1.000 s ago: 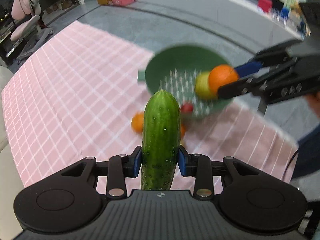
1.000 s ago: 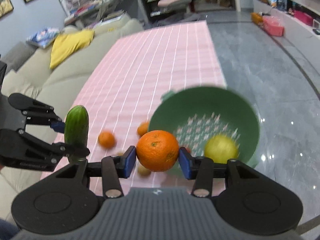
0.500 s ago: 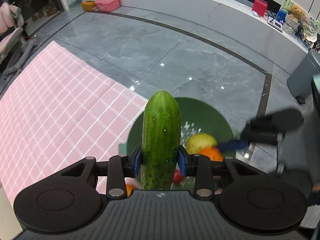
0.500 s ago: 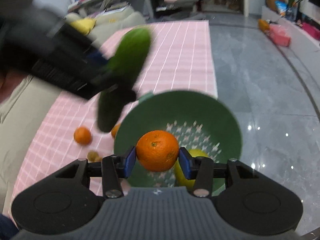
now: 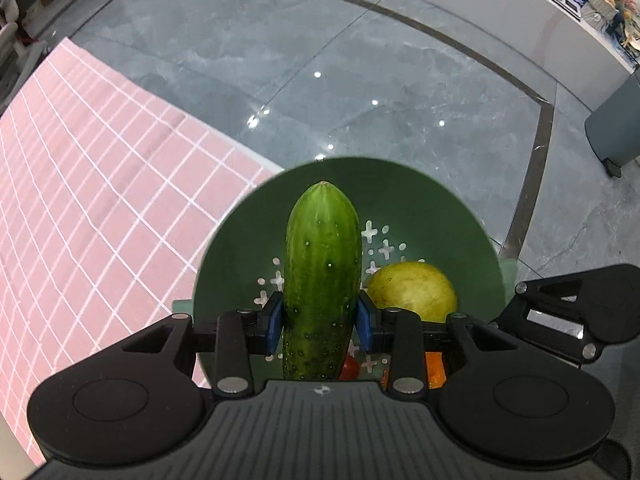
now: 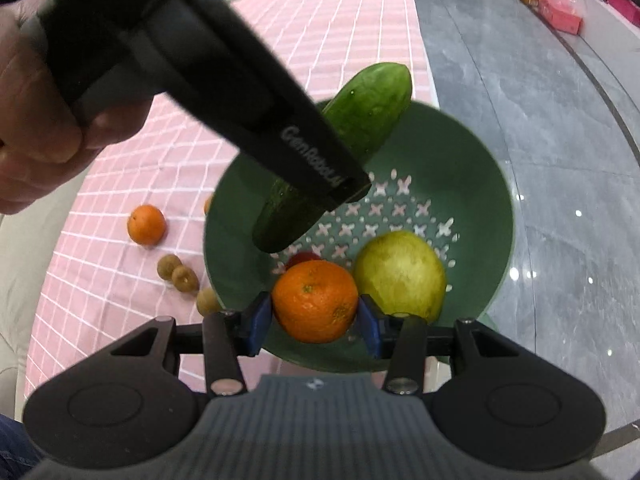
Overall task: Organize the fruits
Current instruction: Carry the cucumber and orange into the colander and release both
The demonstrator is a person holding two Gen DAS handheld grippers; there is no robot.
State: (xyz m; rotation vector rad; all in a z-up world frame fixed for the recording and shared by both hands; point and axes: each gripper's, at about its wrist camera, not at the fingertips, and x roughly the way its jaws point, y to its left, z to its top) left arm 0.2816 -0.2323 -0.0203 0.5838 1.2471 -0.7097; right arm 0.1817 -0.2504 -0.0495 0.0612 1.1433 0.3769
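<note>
My left gripper (image 5: pixel 320 322) is shut on a green cucumber (image 5: pixel 321 276) and holds it over the green colander bowl (image 5: pixel 432 208). In the right wrist view the cucumber (image 6: pixel 372 104) hangs tilted above the bowl (image 6: pixel 480 168). My right gripper (image 6: pixel 316 322) is shut on an orange (image 6: pixel 316 300) at the bowl's near rim. A yellow-green pear (image 6: pixel 400 272) and a small red fruit (image 6: pixel 302 258) lie in the bowl. The pear also shows in the left wrist view (image 5: pixel 412 290).
The pink checked tablecloth (image 6: pixel 320 20) carries a loose orange (image 6: pixel 146 224) and several small brown fruits (image 6: pixel 178 272) left of the bowl. The bowl sits at the table's edge, with grey floor (image 5: pixel 360 80) beyond. The left gripper's body (image 6: pixel 240 92) crosses the right wrist view.
Both grippers have moved over the bowl with their fruit. The cucumber now hangs above the bowl's middle and the orange is lower, near the pear.
</note>
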